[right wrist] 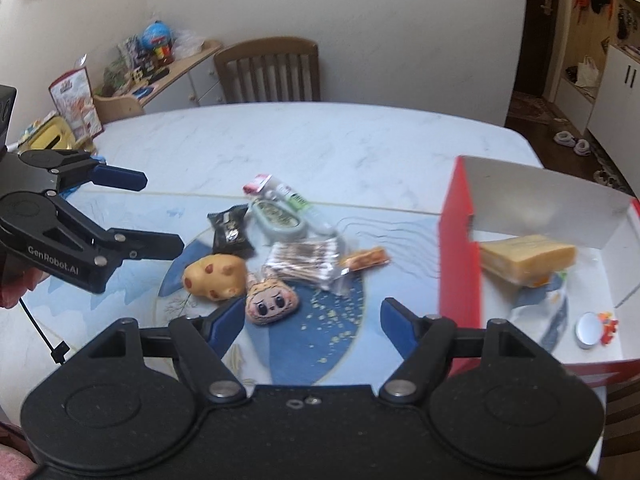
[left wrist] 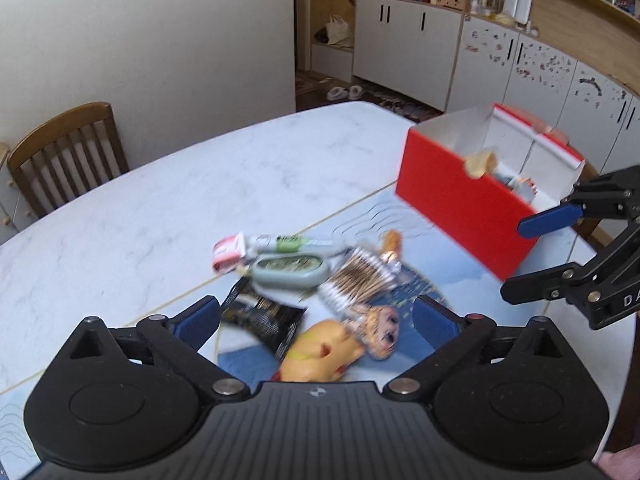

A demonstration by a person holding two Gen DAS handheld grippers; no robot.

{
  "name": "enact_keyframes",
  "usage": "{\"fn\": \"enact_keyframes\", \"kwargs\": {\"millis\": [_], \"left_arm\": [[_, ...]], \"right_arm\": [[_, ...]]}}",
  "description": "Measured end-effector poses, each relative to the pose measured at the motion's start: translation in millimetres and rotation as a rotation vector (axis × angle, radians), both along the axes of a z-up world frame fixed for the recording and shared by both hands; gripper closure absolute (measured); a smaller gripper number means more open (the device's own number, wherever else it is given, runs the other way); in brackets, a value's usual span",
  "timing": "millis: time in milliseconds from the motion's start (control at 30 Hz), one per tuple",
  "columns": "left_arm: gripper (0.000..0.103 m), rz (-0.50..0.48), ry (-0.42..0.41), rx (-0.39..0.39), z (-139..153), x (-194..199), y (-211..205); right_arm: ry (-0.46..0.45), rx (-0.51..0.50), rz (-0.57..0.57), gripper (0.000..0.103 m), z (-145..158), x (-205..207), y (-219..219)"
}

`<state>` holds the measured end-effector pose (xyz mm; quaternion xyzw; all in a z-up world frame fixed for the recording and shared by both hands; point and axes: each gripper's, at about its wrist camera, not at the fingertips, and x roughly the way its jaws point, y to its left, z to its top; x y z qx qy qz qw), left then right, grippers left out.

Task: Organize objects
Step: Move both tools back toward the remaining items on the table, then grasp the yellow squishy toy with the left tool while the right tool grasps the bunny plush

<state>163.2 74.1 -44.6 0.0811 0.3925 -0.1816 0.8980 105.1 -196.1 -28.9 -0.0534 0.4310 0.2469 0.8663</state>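
Note:
A heap of small things lies mid-table: a yellow pig toy [right wrist: 215, 276] [left wrist: 320, 352], a doll-face charm [right wrist: 272, 303] [left wrist: 380, 330], a pack of cotton swabs [right wrist: 305, 265] [left wrist: 360, 278], a black snack packet [right wrist: 231, 232] [left wrist: 262, 320], a grey-green case [right wrist: 278, 218] [left wrist: 290, 270], a tube [right wrist: 298, 202] and an orange snack [right wrist: 366, 259]. A red box [right wrist: 458, 264] [left wrist: 460, 208] stands on the right and holds a sponge [right wrist: 526, 258] and other items. My left gripper [left wrist: 316, 316] is open and empty above the pig toy. My right gripper [right wrist: 312, 316] is open and empty beside the box.
The marble table [left wrist: 200, 184] has a blue patterned mat [right wrist: 320, 344] under the heap. A wooden chair [right wrist: 268, 70] stands at the far side. A side cabinet with toys [right wrist: 160, 64] is at the back left. Cupboards [left wrist: 520, 64] line the wall.

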Motion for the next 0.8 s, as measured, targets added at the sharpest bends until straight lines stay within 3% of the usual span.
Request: {"fn": "enact_keyframes", "kwargs": {"millis": [800], "left_arm": [[0.000,-0.015,-0.026,0.076,-104,-2,-2]], "right_arm": [[0.151,-0.076,0.056,0.029,-67,42,52]]}}
